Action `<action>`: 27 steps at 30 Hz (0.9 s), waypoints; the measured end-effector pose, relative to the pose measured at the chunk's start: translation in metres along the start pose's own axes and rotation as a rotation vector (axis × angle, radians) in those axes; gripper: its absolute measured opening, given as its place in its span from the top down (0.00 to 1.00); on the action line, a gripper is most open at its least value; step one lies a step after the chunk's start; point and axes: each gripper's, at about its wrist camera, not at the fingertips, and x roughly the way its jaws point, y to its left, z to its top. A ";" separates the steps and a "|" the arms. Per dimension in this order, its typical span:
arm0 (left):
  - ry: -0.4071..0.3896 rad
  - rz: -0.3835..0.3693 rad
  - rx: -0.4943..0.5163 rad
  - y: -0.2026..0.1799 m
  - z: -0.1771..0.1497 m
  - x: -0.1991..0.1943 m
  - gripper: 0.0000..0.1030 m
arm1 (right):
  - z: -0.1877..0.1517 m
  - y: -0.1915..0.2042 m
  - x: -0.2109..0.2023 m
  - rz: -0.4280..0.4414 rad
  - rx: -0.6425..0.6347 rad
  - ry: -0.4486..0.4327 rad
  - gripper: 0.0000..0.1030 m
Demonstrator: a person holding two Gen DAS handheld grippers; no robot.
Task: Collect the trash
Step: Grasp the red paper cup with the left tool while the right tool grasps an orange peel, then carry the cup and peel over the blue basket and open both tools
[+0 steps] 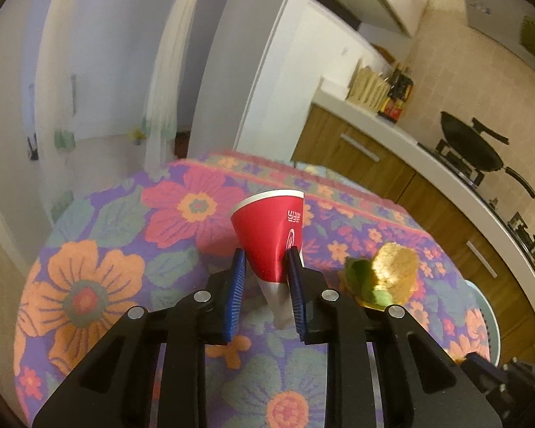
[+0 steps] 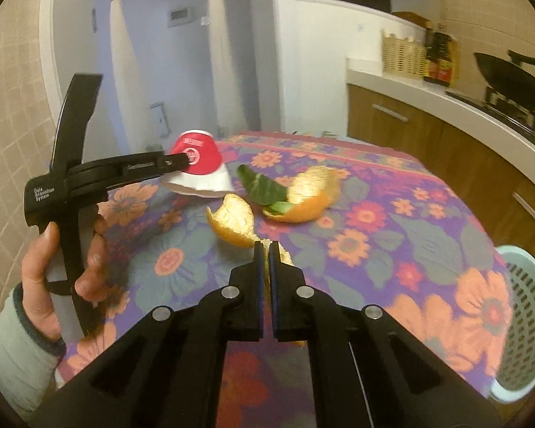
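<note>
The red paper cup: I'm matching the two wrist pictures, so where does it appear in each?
Left wrist view: the red paper cup sits at centre, pinched between the left gripper's blue pads.
Right wrist view: it is upper left of centre, at the tip of the left gripper, above the tablecloth.
Shared landmark: the black wok on the stove, far right in both.

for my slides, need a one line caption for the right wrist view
Right gripper pinches orange peel while left gripper lifts a red cup.
</note>
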 end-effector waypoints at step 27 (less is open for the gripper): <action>0.006 -0.310 0.312 -0.204 -0.015 -0.039 0.79 | -0.038 -0.153 -0.122 -0.315 0.215 -0.147 0.99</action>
